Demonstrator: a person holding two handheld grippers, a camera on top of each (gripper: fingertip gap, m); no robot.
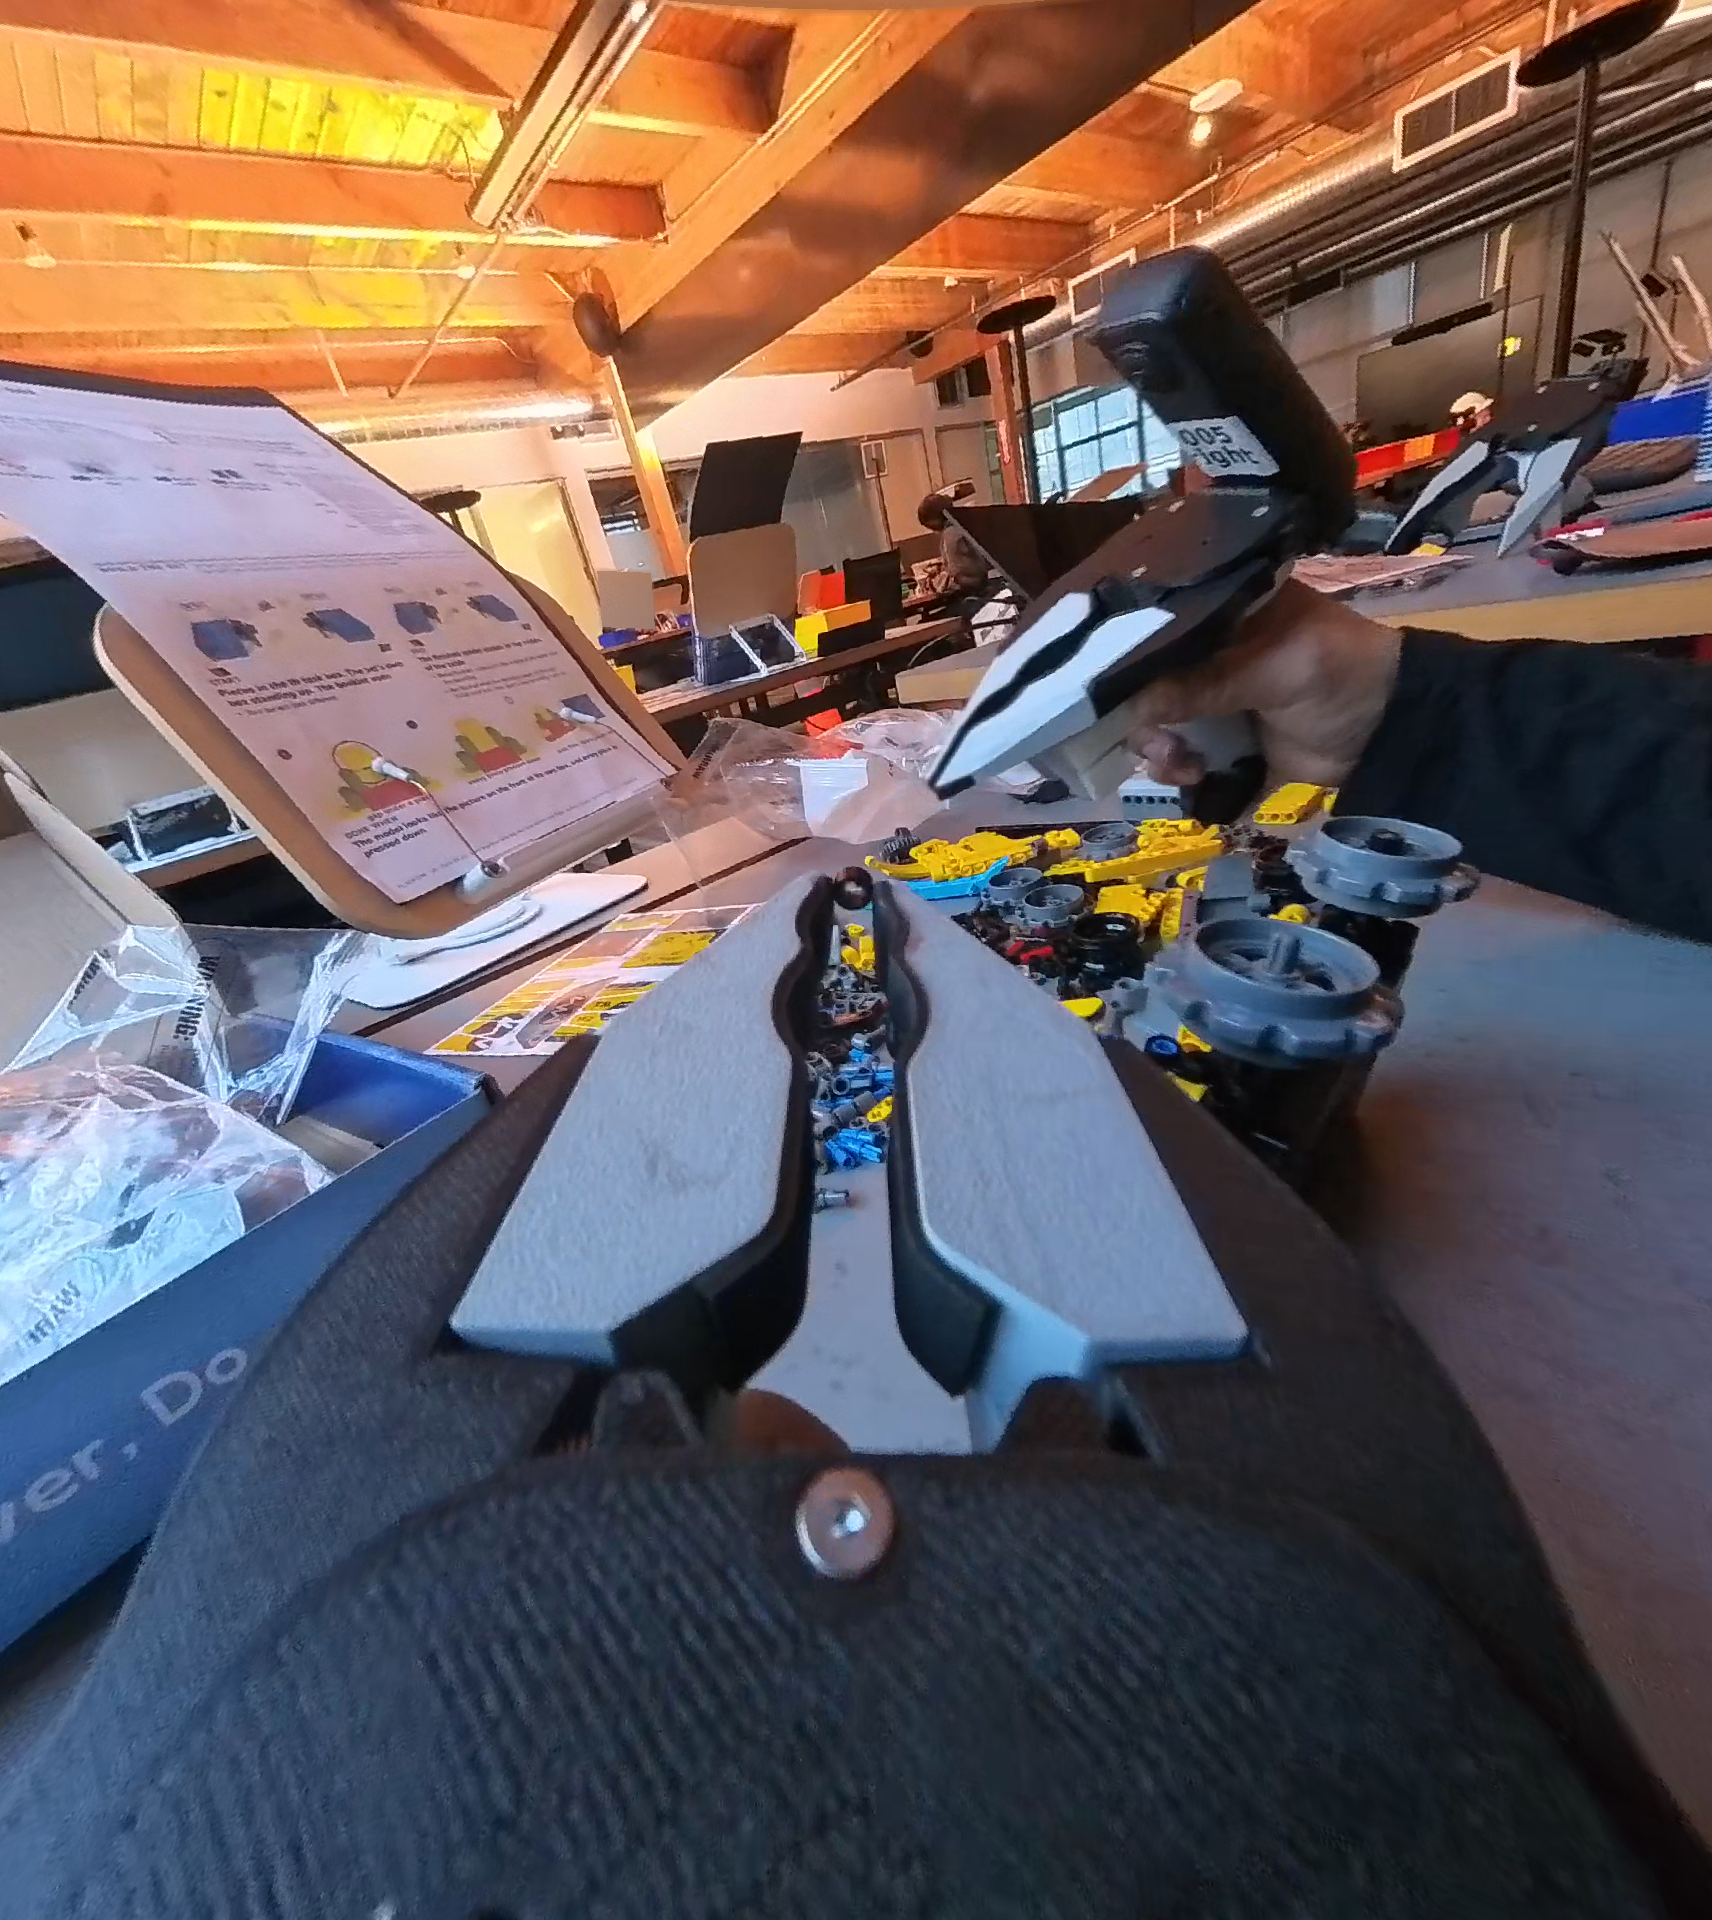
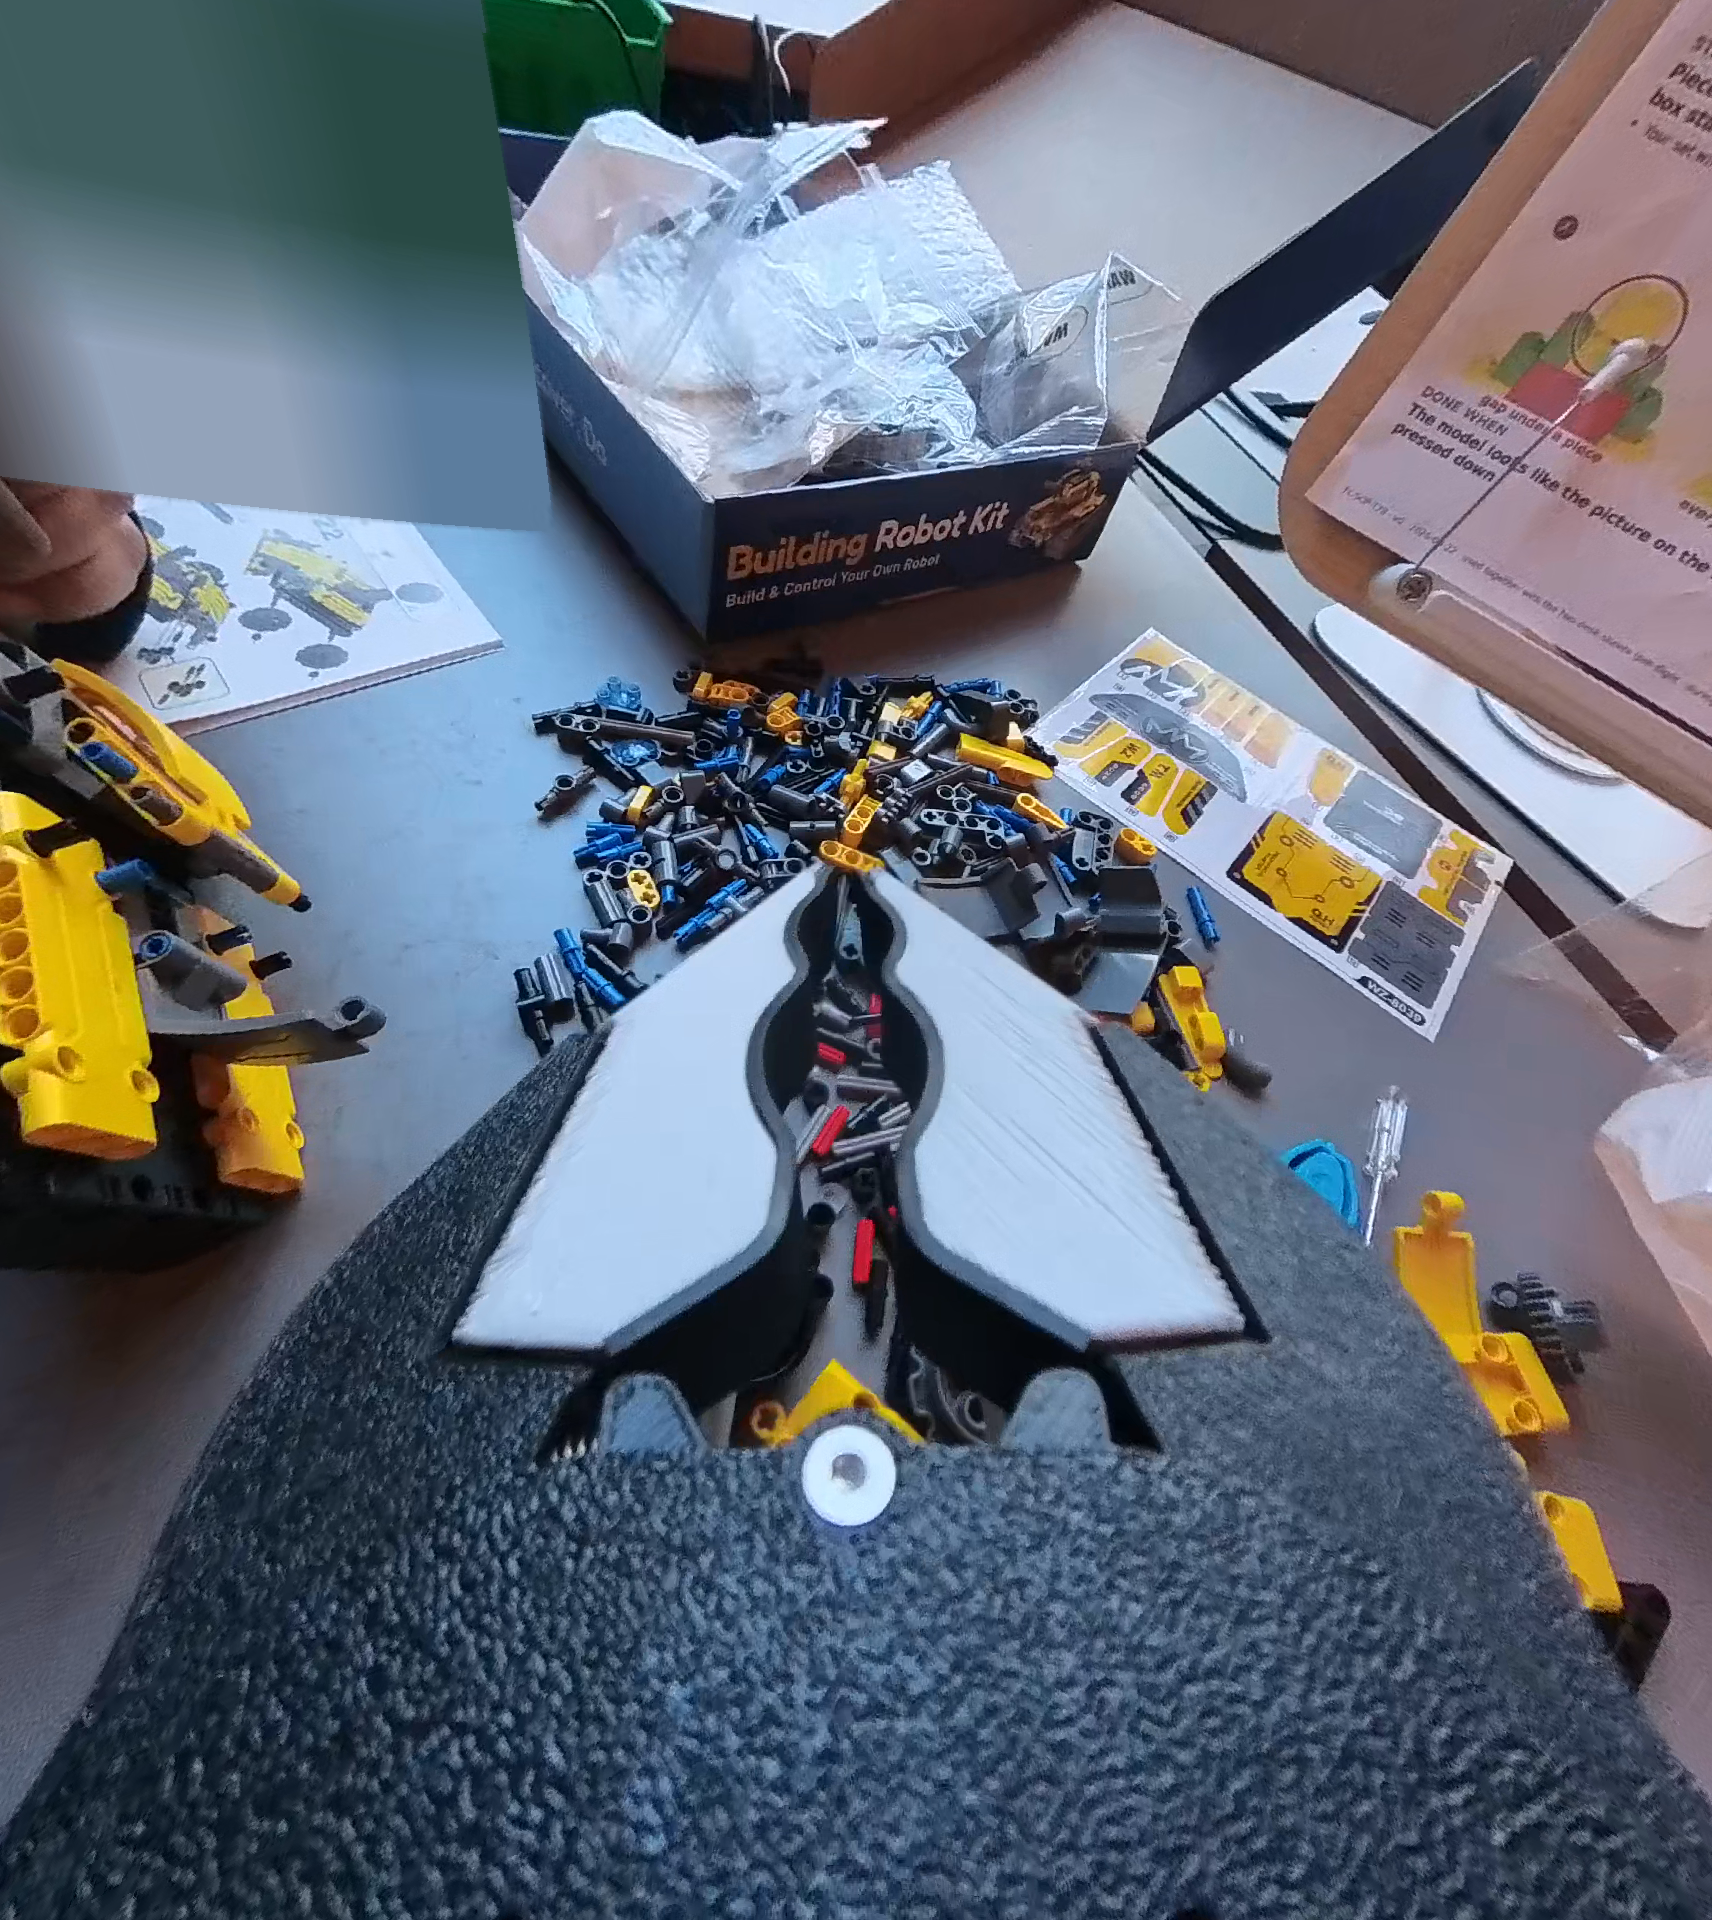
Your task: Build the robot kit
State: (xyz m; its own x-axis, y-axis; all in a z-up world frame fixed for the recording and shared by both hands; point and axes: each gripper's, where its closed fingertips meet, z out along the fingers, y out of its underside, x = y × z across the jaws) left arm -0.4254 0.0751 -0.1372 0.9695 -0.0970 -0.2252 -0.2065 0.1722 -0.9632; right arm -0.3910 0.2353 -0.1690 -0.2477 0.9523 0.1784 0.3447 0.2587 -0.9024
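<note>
A: Left tool (image 1: 854, 896) comes in low over the surface (image 1: 1558, 1195), fingers pinched nearly together on a small dark round bit at the tips. A bead or a pin head, I can't tell from here.

B: And the right tool (image 2: 847, 871) hovers above the pile of small pieces (image 2: 790, 790), tips almost meeting, nothing gripped that I can see.

A: That pile is hard, glossy plastic: blue and black pins, yellow connectors. Light, stiff, quick to skitter, so I'd pinch one across its middle.

B: Left of the pile, the part-built yellow model (image 2: 104, 987), chunky beams with holes. Behind the pile, the dark blue box (image 2: 831, 540) stuffed with crinkly clear bags (image 2: 810, 312).

A: Right of it, a glossy sticker sheet (image 2: 1278, 831).
</note>
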